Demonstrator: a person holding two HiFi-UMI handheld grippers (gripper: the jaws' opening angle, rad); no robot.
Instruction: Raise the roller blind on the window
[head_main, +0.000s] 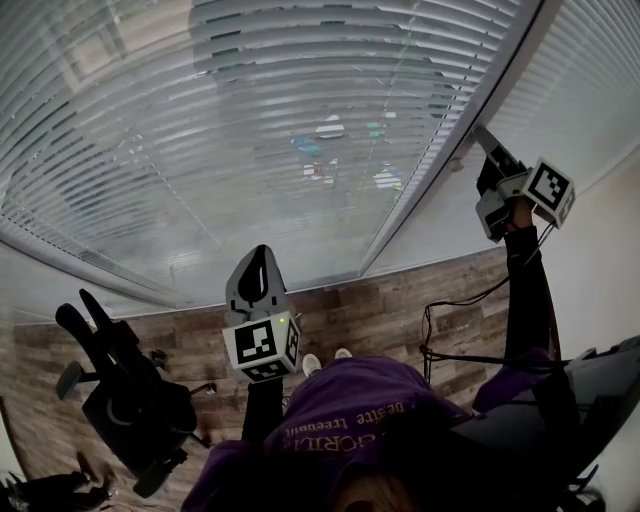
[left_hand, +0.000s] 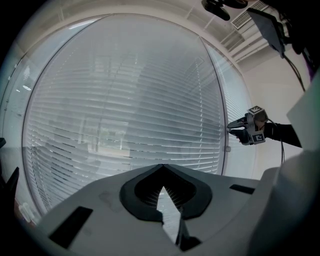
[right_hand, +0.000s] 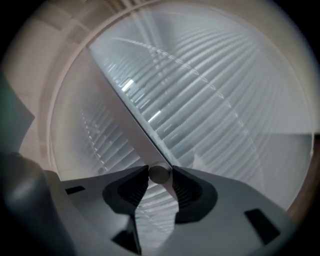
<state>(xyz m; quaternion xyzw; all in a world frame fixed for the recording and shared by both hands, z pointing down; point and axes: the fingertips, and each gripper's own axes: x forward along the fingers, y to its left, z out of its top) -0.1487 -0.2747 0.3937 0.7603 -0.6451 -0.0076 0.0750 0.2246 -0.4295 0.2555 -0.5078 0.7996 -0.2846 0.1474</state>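
Note:
A slatted white blind hangs fully lowered over the wide window and fills the left gripper view. A pale upright frame post separates it from a second blind on the right. My right gripper is raised against that post. In the right gripper view its jaws are shut on a small round pale knob on the post. My left gripper is held lower in front of the main blind, shut with nothing in it. The right gripper also shows from there.
A black office chair stands on the wood-plank floor at the lower left. A black cable trails from the right arm's sleeve. A white wall closes the right side. The person's purple top fills the bottom.

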